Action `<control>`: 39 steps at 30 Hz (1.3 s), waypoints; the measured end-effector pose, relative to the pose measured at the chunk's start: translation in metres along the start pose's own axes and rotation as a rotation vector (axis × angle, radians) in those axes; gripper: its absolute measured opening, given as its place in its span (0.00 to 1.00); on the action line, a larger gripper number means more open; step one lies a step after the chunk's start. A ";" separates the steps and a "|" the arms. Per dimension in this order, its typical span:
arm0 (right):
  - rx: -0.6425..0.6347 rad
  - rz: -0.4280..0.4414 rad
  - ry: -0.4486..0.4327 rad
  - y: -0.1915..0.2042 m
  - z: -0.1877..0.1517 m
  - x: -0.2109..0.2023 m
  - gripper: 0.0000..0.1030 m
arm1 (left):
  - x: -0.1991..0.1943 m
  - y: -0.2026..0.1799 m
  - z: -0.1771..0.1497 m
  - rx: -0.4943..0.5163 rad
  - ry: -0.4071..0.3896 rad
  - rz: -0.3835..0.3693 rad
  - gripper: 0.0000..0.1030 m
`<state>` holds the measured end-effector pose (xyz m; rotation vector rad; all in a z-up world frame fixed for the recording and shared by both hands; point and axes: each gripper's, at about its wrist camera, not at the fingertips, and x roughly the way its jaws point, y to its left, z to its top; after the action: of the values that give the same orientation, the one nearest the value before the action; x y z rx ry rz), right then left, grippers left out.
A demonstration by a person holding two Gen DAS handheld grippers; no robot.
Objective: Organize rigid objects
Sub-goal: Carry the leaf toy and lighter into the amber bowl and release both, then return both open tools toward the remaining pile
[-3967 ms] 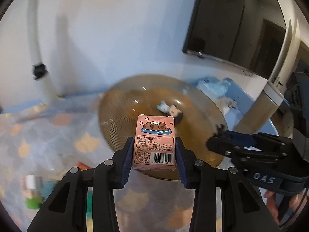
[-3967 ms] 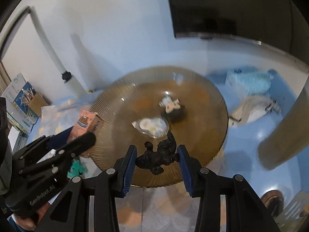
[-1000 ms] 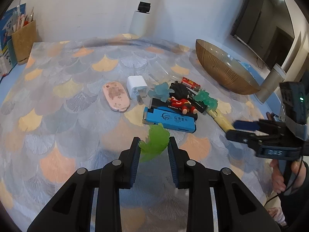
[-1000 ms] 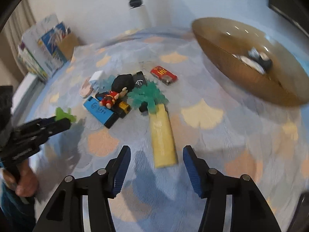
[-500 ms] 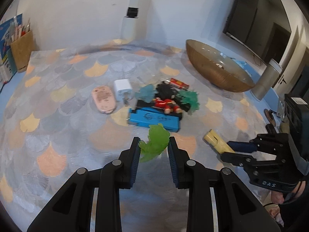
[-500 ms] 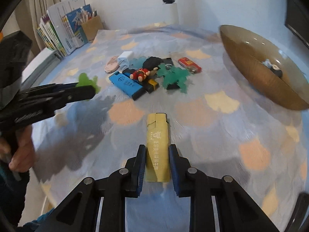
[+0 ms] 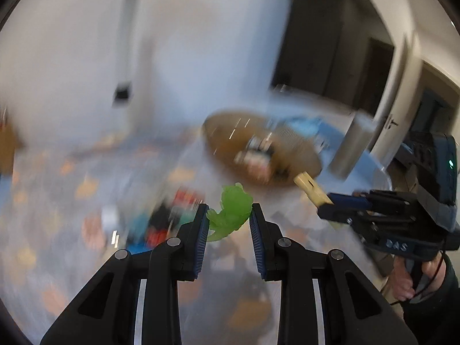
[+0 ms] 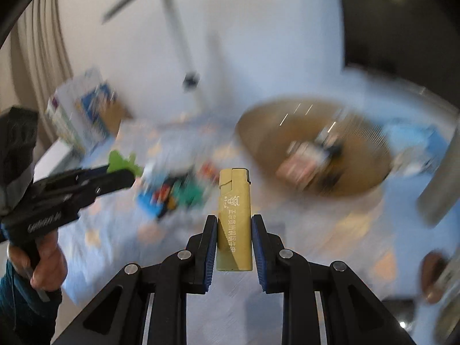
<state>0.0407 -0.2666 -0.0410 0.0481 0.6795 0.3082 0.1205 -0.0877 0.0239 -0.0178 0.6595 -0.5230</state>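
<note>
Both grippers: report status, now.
Left gripper shut on green figure. Right gripper shut on yellow lighter. Brown bowl ahead, nothing between; view blurred.

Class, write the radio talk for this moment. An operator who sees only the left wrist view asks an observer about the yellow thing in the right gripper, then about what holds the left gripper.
Operator: I see only a yellow end sticking out of the right gripper. What is it?
Observer: A lighter. The right wrist view shows its cap at the far end and printed characters down its face.
Operator: My view never shows what is behind my own fingers. What holds the left gripper?
Observer: A hand wraps its handle, with a dark teal sleeve below the wrist.
</note>
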 end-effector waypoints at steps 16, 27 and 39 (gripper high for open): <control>0.108 -0.119 0.071 -0.118 0.065 0.040 0.23 | 0.155 -0.037 0.060 -0.010 0.116 0.048 0.25; 0.182 -0.107 0.020 -0.134 0.066 0.008 0.23 | 0.094 -0.009 0.061 -0.110 0.016 0.051 0.67; 0.002 0.046 -0.073 0.018 0.026 -0.016 0.58 | -0.055 0.093 -0.026 -0.247 -0.098 0.456 0.75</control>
<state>0.0404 -0.2524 -0.0083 0.0771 0.6070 0.3485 0.1115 0.0232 0.0184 -0.1218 0.6055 0.0004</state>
